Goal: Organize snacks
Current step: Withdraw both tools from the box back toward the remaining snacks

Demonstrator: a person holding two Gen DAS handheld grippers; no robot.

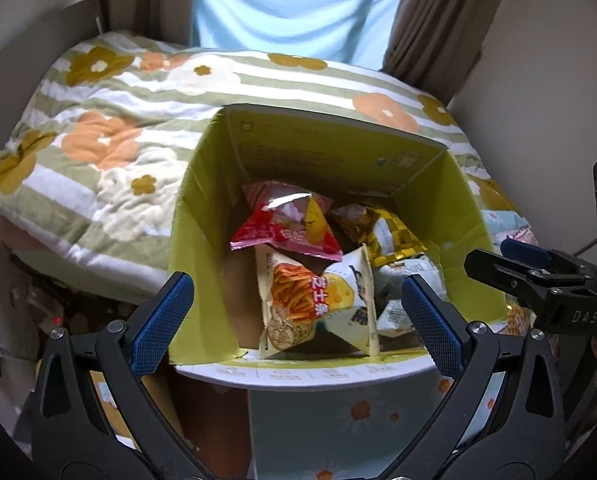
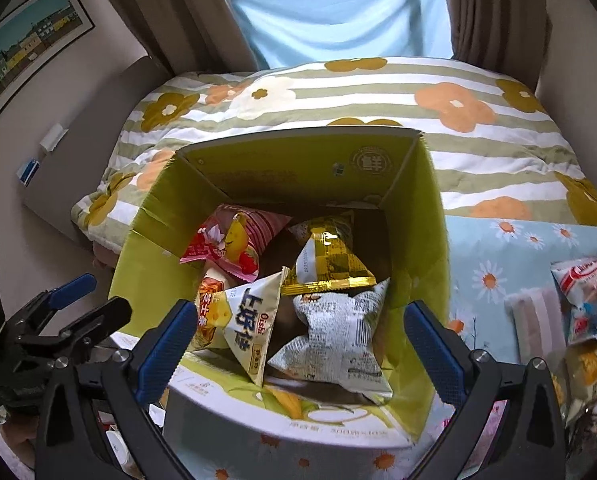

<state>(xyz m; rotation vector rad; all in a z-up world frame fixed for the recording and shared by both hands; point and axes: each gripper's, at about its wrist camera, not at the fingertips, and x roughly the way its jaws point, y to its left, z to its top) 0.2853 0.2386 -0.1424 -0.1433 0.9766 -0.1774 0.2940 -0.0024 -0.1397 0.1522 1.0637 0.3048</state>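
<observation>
A: Above the open green box [image 2: 418, 216] on the bed, the right gripper [image 2: 298, 344] hangs with fingers spread wide and nothing between them. The left gripper [image 1: 298, 320] is spread and empty too.

B: And the snacks?

A: Several packets lie loose inside: a red bag [image 2: 234, 244], a gold one [image 2: 330, 260], a white Oishi bag [image 2: 250, 328]. More packets [image 2: 586, 300] wait on the daisy sheet, just right of the box.

B: So, mid-job?

A: Likely between loads. Next calls for swinging right and pinching a loose packet.
</observation>
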